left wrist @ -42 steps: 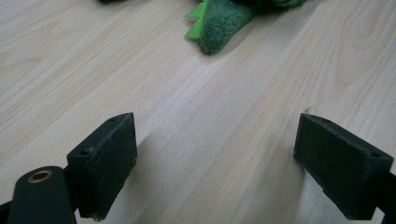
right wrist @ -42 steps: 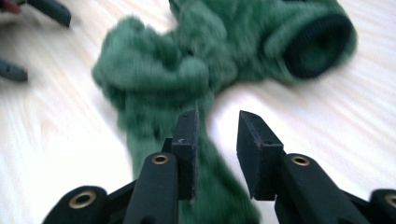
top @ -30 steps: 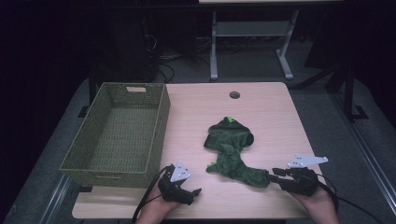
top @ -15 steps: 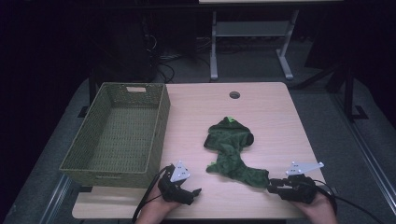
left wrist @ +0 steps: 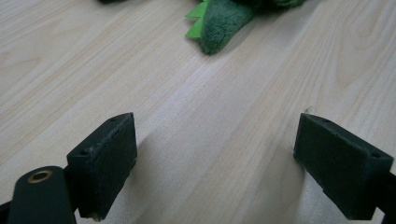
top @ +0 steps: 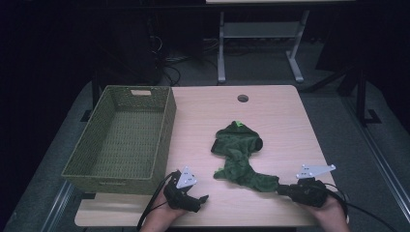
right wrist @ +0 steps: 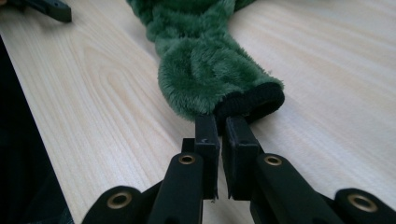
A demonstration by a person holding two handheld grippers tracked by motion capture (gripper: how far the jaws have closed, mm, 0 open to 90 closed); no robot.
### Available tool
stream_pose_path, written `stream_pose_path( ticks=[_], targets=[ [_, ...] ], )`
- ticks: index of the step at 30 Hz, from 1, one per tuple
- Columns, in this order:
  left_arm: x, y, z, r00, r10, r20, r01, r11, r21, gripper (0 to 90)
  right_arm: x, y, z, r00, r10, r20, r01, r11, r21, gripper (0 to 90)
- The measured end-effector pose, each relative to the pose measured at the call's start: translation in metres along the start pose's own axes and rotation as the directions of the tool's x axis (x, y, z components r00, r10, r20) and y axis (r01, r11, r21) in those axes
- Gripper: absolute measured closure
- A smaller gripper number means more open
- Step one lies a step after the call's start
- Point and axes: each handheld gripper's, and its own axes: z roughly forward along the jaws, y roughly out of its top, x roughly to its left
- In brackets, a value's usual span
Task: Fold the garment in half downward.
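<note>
A dark green fleecy garment (top: 240, 154) lies crumpled at the middle of the pale wood surface (top: 285, 121), with bright green spikes and a black ribbed cuff (right wrist: 250, 103). The right gripper (right wrist: 220, 133) has its 2 jaws clenched on that cuff at the near edge. The left gripper (top: 199, 200) rests nearby, jaws spread wide. A woven green basket (top: 121, 140) sits left.

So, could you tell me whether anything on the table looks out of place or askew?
Only the green plush garment: it lies crumpled and twisted mid-table, its black cuff pinched by the right hand-held gripper. The woven basket sits upright and empty.
</note>
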Motion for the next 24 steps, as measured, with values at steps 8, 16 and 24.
stream_pose_path(
  ticks=[8,16,24],
  targets=[
    [0.0,0.0,0.0,1.0,-0.002,-0.002,0.002,1.0,-0.001,12.7,0.003,0.019,-0.009,0.9986,-0.052,-0.004,0.052,0.997,-0.055,85.2],
    [-0.001,0.001,0.001,1.0,-0.006,-0.005,0.006,1.0,-0.001,12.7,0.013,0.048,-0.006,0.9897,-0.138,-0.037,0.134,0.985,-0.107,85.2],
    [-0.001,0.001,0.001,1.0,-0.006,-0.006,0.006,1.0,-0.004,12.7,0.019,0.073,-0.002,0.9784,-0.197,-0.064,0.188,0.974,-0.124,85.3]
  ],
)
